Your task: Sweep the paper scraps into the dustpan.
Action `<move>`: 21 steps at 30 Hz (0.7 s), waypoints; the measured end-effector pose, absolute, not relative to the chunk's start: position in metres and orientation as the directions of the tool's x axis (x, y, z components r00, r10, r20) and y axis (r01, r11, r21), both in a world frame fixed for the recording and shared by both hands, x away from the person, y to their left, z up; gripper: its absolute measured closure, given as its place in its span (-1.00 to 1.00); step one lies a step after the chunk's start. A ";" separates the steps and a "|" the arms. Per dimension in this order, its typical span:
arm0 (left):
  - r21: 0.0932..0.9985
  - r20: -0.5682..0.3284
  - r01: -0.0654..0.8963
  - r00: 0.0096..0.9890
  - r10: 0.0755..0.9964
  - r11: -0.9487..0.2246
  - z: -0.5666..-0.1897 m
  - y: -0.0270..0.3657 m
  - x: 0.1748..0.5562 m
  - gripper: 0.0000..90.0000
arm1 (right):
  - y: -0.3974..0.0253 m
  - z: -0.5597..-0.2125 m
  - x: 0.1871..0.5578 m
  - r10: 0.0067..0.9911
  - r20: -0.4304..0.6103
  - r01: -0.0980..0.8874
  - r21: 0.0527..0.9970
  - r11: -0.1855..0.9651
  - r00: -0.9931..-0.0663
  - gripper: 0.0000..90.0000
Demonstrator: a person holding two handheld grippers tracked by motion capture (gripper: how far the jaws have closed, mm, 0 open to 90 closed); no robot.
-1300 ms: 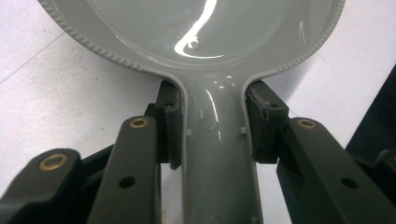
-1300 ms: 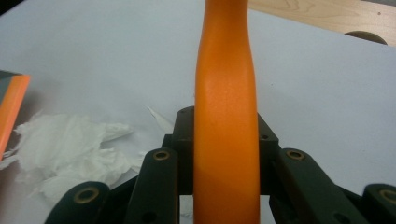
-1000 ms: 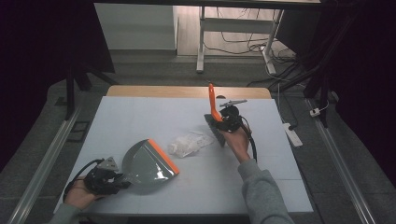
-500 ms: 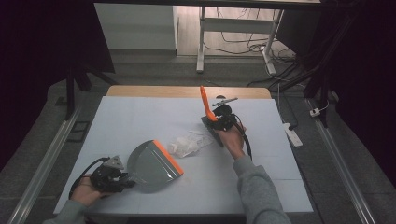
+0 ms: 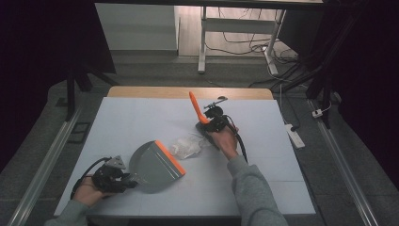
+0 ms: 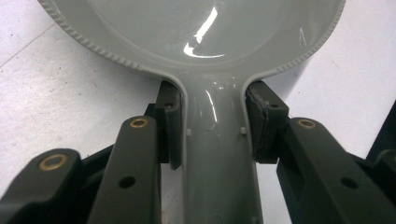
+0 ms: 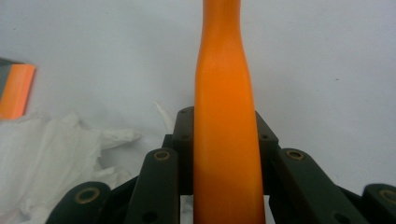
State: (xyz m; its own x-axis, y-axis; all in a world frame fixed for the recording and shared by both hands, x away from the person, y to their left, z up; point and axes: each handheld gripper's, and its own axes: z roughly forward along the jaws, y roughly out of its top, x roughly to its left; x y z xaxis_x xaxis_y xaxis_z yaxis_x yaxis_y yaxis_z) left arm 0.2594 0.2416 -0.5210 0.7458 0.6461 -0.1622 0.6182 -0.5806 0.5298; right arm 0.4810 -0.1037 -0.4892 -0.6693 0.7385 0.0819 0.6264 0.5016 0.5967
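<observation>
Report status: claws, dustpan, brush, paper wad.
Left claw shut on dustpan handle. Right claw shut on brush handle. Paper wad at dustpan's orange lip, not yet in. Nothing blocking.

what the frames cut off or hide

in the left gripper view the grey dustpan (image 6: 210, 56) runs off the top edge, its front lip out of frame, and its handle leaves the bottom edge between the jaws. in the right gripper view the orange brush handle (image 7: 224, 116) is cut at top and bottom, its bristles hidden; the crumpled white paper (image 7: 51, 154) is blurred and clipped at the left edge. in the high view the brush head sits hidden behind the right gripper (image 5: 212, 126).
</observation>
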 end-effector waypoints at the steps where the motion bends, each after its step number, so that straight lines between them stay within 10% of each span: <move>1: 0.531 -0.159 0.618 0.745 0.647 -0.580 -0.521 0.241 0.260 0.38 | -0.102 -0.489 0.480 0.735 0.085 0.626 0.596 0.503 -0.673 0.57; 21: 0.528 -0.169 0.623 0.744 0.647 -0.578 -0.522 0.238 0.264 0.37 | -0.061 -0.491 0.449 0.623 0.168 0.578 0.606 0.546 -0.764 0.56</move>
